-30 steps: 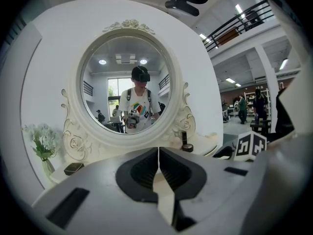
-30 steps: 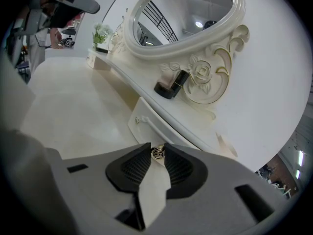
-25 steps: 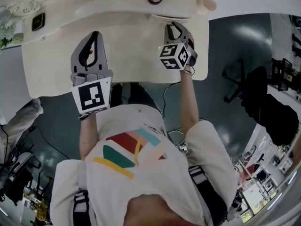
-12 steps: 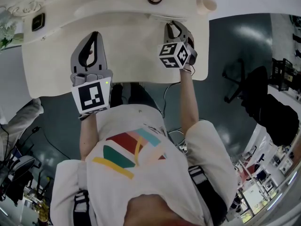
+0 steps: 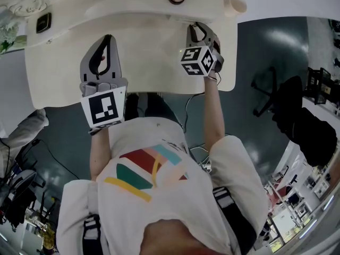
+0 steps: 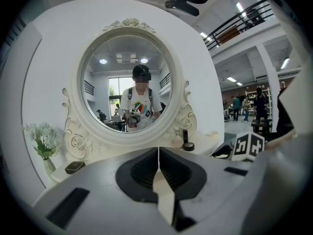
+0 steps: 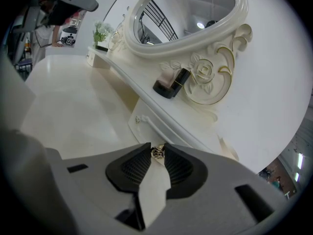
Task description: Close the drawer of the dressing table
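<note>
Now, drawer (image 7: 143, 125): it is sitting straight ahead of your right gripper (image 7: 157, 148), with its front running sideways along the dressing table (image 7: 63, 106).
Right gripper: you are clamping its jaws on the drawer's small metal knob (image 7: 157, 153).
Left gripper (image 6: 158, 154): you are holding it jaws together, empty, well apart from the drawer.
Nearer hand: right.

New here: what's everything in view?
dressing table: one, cream, centre of head view
mirror: one, oval, cream frame, on table's back
flowers: one bunch, white, left end of shelf
small box: one, dark, beside flowers
compact: one, black, shelf right of mirror
tube: one, dark, by the compact
drawer: one, cream, under shelf
drawer knob: one, metallic, on drawer front
office chair: one, black, floor at right
left gripper: one, grey, jaws together, empty
right gripper: one, grey, shut on drawer knob
</note>
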`<state>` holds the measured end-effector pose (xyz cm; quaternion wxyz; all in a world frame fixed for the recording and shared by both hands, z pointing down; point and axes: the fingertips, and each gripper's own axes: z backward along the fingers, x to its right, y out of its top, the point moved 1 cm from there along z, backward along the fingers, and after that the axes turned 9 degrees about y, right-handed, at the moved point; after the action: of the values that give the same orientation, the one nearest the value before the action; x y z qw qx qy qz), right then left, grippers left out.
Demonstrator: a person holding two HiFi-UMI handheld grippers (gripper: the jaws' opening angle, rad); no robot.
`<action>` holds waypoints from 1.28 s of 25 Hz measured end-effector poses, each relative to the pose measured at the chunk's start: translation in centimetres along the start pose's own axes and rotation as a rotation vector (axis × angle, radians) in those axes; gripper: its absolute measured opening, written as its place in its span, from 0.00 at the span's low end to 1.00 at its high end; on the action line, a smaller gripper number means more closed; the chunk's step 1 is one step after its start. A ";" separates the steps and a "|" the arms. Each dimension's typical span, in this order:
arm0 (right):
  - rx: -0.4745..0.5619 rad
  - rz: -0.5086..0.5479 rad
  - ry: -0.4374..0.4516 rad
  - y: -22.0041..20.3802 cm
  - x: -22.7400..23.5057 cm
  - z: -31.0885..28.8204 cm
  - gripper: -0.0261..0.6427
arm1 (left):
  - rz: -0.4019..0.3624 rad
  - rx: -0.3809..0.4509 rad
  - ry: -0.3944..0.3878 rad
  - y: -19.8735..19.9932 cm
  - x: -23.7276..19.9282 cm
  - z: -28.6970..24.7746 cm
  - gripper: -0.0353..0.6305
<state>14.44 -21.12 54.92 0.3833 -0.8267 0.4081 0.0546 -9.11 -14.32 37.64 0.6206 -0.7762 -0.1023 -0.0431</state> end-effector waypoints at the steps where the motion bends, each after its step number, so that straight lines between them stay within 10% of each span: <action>1: 0.002 0.000 -0.001 0.0 0.1 0.0 0.15 | -0.005 -0.004 -0.002 0.0 0.1 0.0 0.06; 32: 0.044 -0.001 -0.034 0.6 0.9 -1.2 0.15 | 0.000 -0.002 0.035 -1.2 0.2 0.0 0.06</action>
<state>14.32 -22.72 55.12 0.4083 -0.8173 0.4021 0.0597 -9.19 -14.07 38.79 0.6216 -0.7759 -0.0911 -0.0567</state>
